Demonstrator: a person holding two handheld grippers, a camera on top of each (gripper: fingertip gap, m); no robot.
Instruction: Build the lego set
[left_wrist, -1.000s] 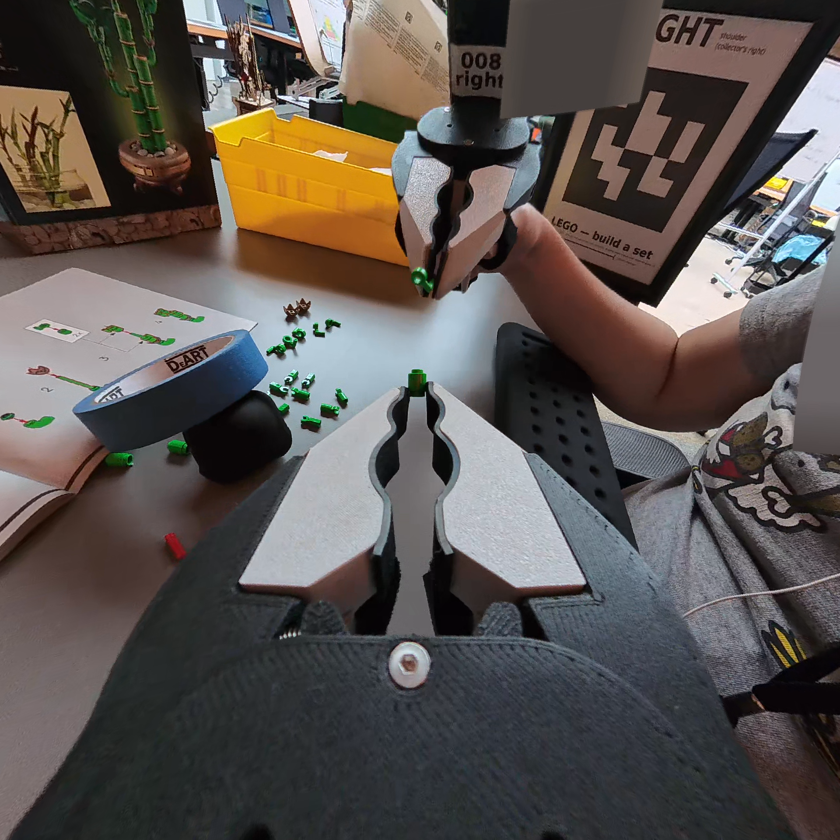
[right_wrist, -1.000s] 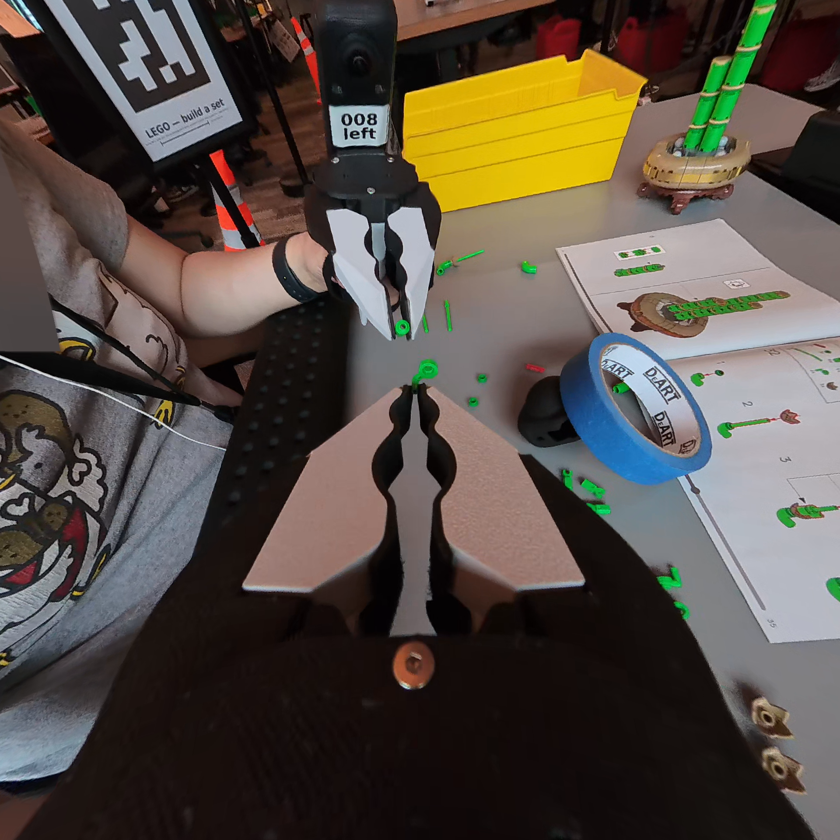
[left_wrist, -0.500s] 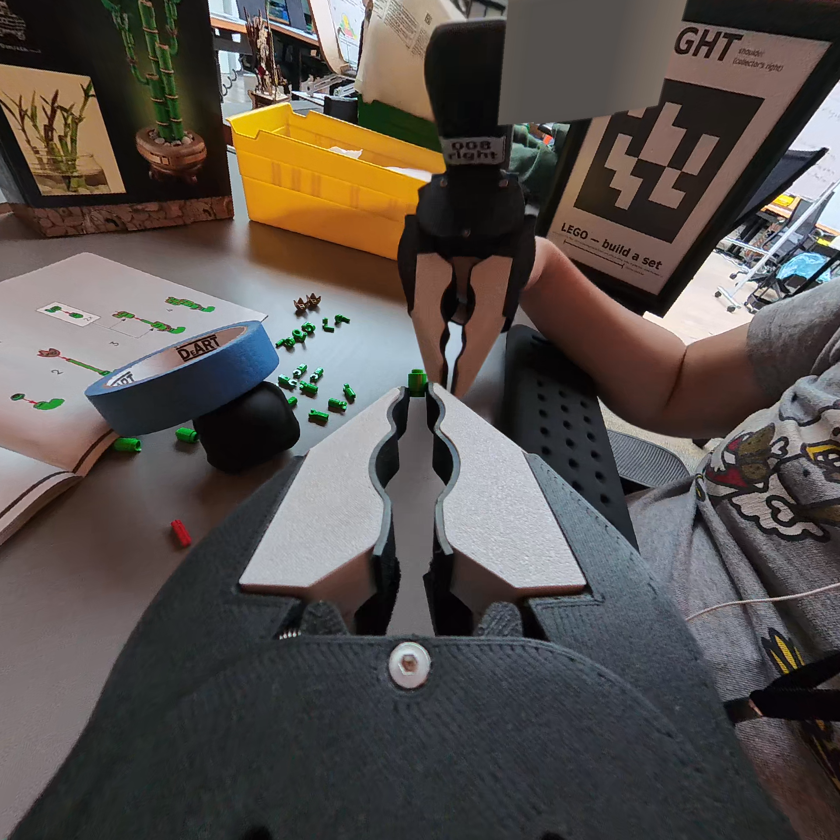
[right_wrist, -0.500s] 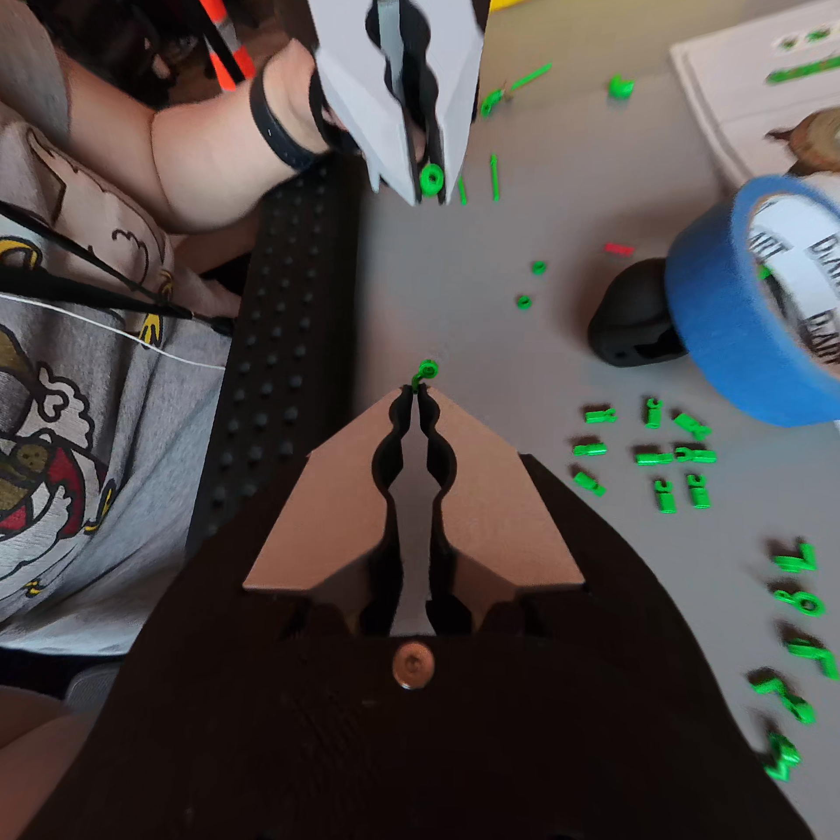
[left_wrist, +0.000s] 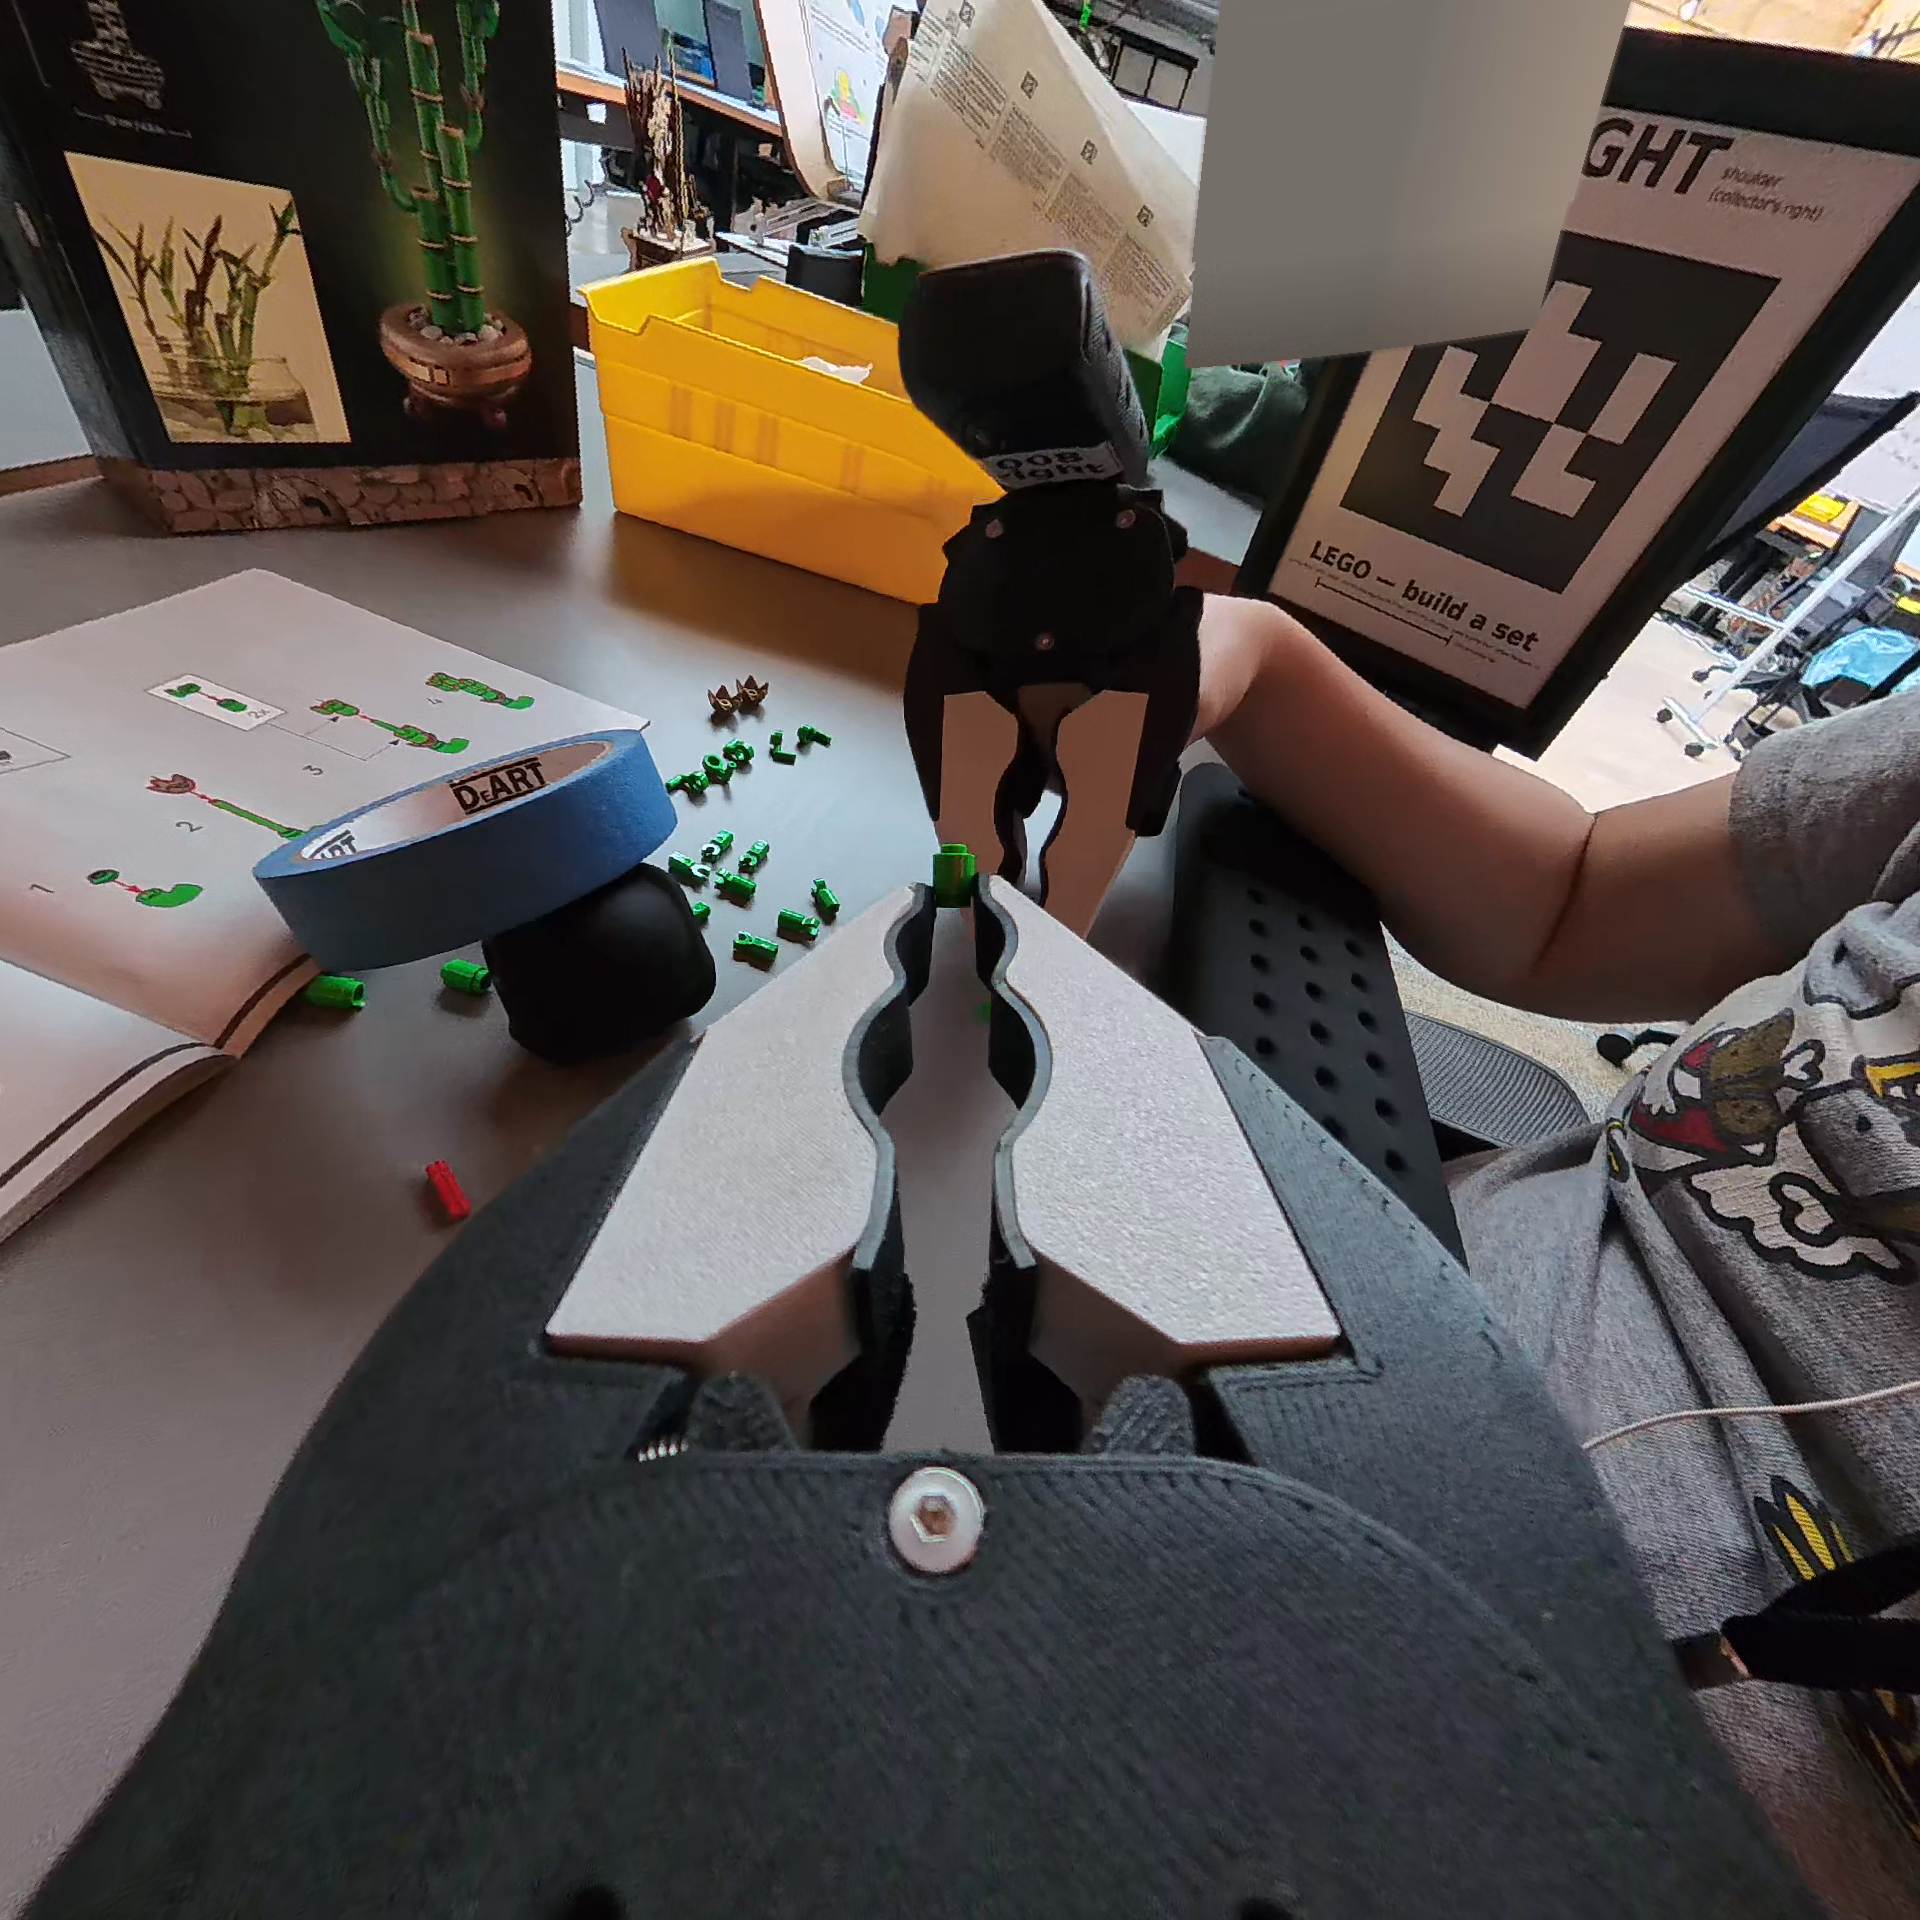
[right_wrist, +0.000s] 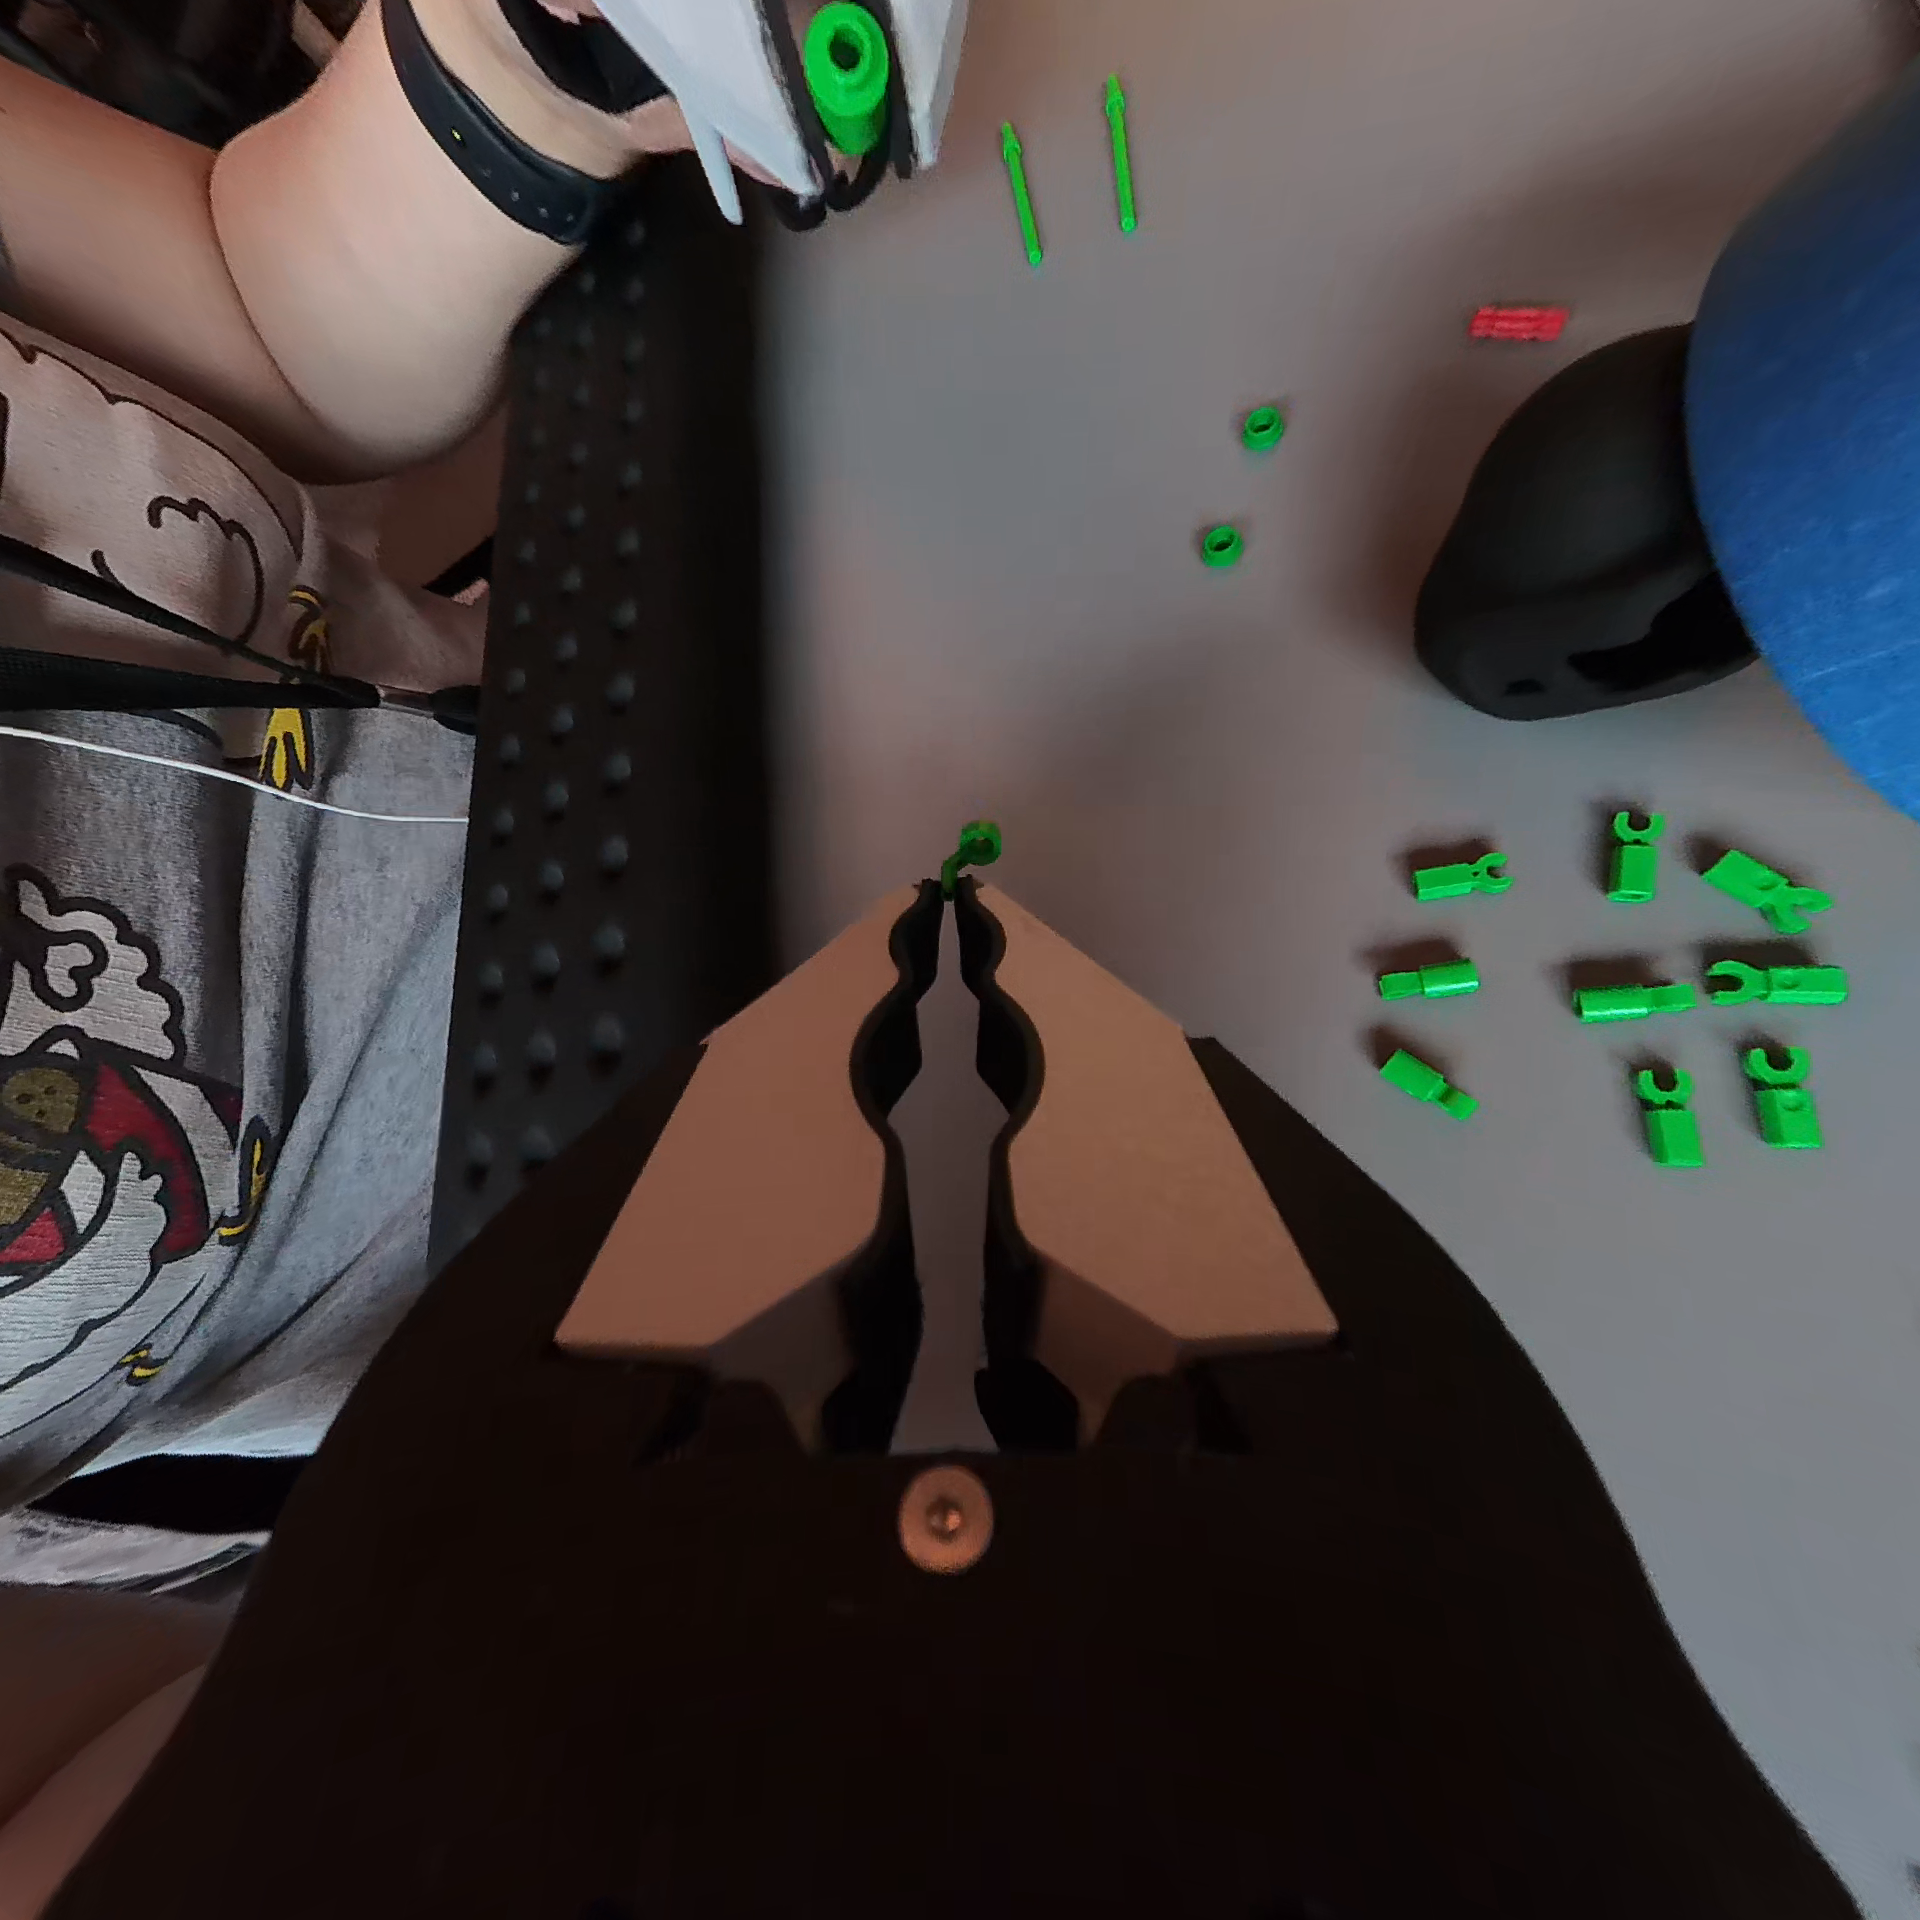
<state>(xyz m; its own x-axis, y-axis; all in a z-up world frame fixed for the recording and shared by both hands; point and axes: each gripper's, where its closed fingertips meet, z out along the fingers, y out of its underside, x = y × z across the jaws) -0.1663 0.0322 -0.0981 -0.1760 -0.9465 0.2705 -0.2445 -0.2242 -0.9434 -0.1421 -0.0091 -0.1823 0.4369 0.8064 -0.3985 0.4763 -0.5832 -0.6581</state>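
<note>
The left gripper (left_wrist: 948, 902) is clamped at its fingertips on one green round brick (left_wrist: 950, 869), stud end pointing away from the camera. The right gripper (right_wrist: 954, 889) is clamped on one thin green hooked piece (right_wrist: 972, 850), whose ring end projects just beyond the tips. In the left wrist view the right gripper points down at the table (left_wrist: 312, 1299) directly ahead of the left tips; whether its tips touch the surface cannot be determined there. Ahead and right of the right fingers lie two small green rings (right_wrist: 1242, 486), and farther ahead two thin green rods (right_wrist: 1070, 171). To the right of the right fingers lie ten green clip pieces (right_wrist: 1621, 987) in a loose grid. One red pin (right_wrist: 1517, 323) lies ahead and right, near one black rounded object (right_wrist: 1558, 582) that supports one blue tape roll (left_wrist: 468, 847). Beyond, left of the left fingers, are one open instruction booklet (left_wrist: 125, 748), one yellow bin (left_wrist: 769, 436) and one set box (left_wrist: 301, 249).
</note>
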